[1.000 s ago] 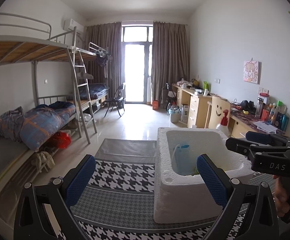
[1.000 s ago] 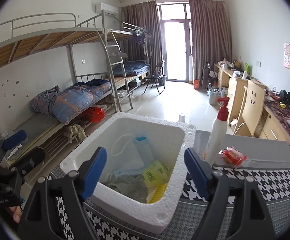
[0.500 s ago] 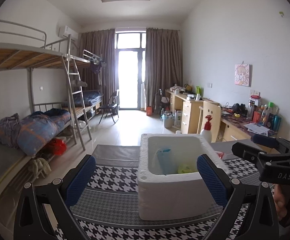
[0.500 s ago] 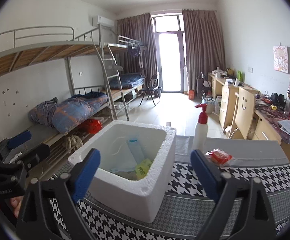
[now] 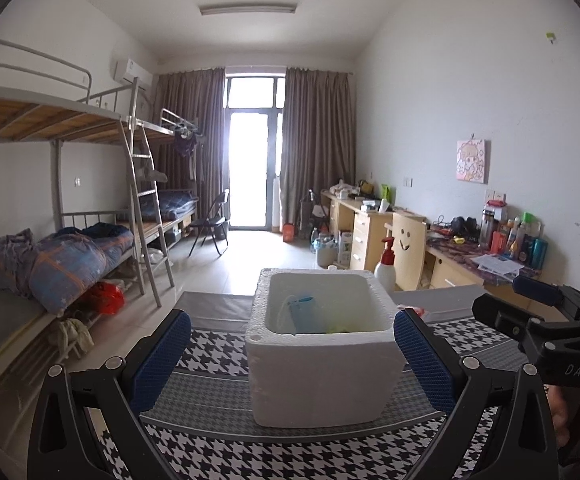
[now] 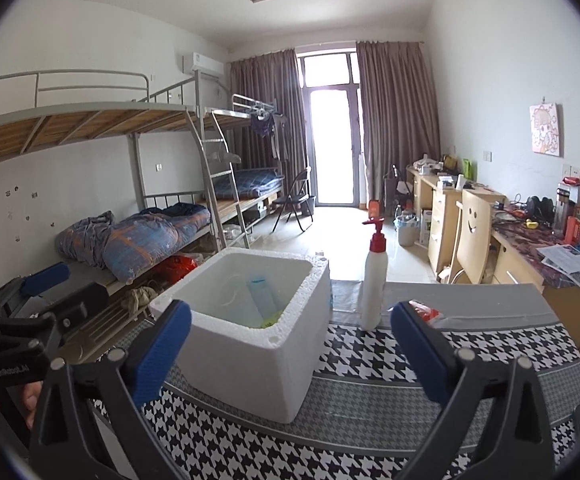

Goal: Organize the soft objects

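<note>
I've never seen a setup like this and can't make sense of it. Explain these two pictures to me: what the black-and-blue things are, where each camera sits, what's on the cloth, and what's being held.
There is no robot here. A person holds a two-fingered clamp in each hand, and a wide-angle camera on each clamp looks forward along its fingers.

The left wrist picture looks past the left hand-held gripper; the right hand-held gripper frames the other picture. Each also shows at the edge of the other's view.

On the houndstooth cloth stands a white foam box with a light blue item and something yellow-green inside. Beside it stand a white pump bottle with a red top and a small red packet.

Nothing is held. The left jaws stand open, the right jaws are opening, and only air lies between the pads.
</note>
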`<action>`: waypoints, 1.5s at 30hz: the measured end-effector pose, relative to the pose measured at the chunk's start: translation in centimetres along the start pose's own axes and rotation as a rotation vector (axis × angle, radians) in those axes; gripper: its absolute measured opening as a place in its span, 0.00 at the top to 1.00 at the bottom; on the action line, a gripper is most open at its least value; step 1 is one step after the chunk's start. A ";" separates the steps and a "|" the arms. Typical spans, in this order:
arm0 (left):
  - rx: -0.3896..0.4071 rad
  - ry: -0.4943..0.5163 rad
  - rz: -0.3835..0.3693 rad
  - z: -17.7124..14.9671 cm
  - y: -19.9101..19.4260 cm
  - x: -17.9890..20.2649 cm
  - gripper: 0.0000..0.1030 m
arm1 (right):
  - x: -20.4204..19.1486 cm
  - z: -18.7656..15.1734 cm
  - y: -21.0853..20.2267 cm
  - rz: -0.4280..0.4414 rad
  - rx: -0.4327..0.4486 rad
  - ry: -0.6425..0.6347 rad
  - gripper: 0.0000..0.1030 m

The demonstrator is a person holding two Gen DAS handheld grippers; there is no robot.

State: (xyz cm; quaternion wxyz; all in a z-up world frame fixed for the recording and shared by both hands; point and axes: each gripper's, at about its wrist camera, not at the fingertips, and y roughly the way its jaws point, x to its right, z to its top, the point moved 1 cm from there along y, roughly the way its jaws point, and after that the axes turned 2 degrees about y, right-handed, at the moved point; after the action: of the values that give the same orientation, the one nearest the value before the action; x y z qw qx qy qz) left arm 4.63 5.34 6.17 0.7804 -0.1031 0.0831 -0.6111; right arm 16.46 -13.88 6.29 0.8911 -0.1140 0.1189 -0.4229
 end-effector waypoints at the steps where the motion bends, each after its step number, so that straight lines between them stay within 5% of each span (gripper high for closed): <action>1: 0.004 0.003 0.005 -0.1 -0.2 0.1 0.01 | -0.1 -0.2 -0.2 -0.006 0.002 -0.001 0.01; 45: 0.095 0.035 -0.014 -5.2 -3.2 1.6 0.01 | -0.3 -7.1 -6.4 -0.091 0.115 0.009 0.01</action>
State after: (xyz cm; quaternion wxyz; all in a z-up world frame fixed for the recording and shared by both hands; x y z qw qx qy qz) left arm 0.69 2.70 2.03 0.7786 -0.0558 0.0669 -0.6215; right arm 9.45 -18.36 1.54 0.8755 -0.0661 0.0929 -0.4696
